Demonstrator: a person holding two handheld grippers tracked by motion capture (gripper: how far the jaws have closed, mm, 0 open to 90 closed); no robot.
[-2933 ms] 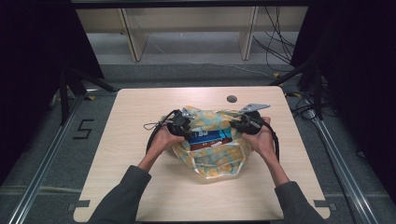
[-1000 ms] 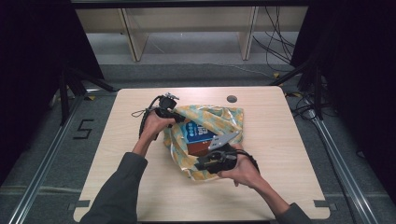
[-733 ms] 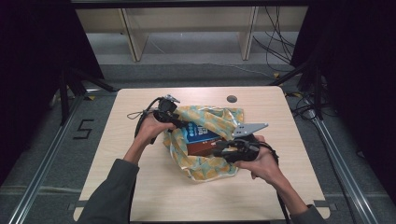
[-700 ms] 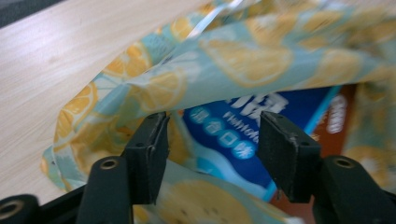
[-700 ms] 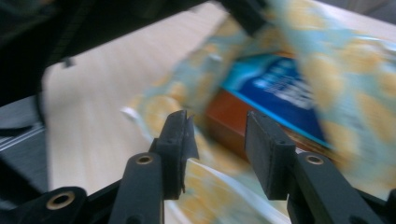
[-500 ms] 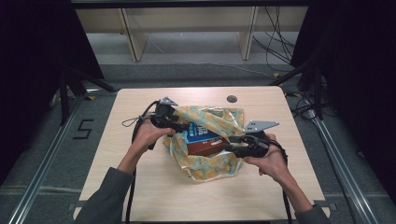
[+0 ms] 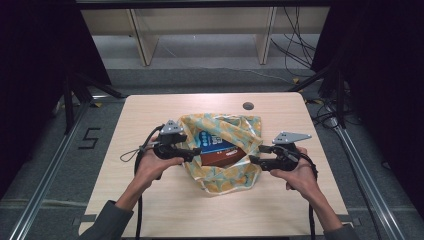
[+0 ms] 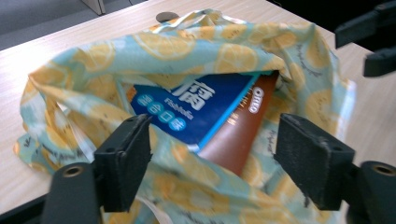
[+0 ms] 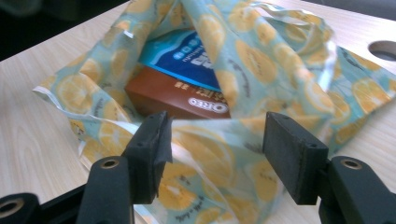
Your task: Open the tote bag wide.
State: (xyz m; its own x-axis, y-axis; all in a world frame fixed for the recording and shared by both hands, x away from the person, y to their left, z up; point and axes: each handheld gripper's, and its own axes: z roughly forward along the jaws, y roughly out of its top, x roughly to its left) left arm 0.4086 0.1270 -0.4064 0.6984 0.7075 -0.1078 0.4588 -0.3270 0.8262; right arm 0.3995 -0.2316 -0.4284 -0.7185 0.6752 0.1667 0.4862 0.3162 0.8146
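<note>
Now just been opening both left tongs [image 7: 192, 152] and right tongs [image 7: 256, 161], gripping nothing, flanking lemon-print bag [image 7: 225, 172] mid-tabletop [image 7: 150, 205]; blue box [image 8: 196, 109] and brown box [image 9: 173, 95] lying inside; mouth gaping, closing remaining.

A teal cloth [image 7: 225, 150] printed with orange slices lies crumpled and half open at the middle of the surface. Inside, a blue box [image 7: 215, 143] lies flat atop a brown box [image 7: 223, 157], its brown edge showing toward five o'clock.
</note>
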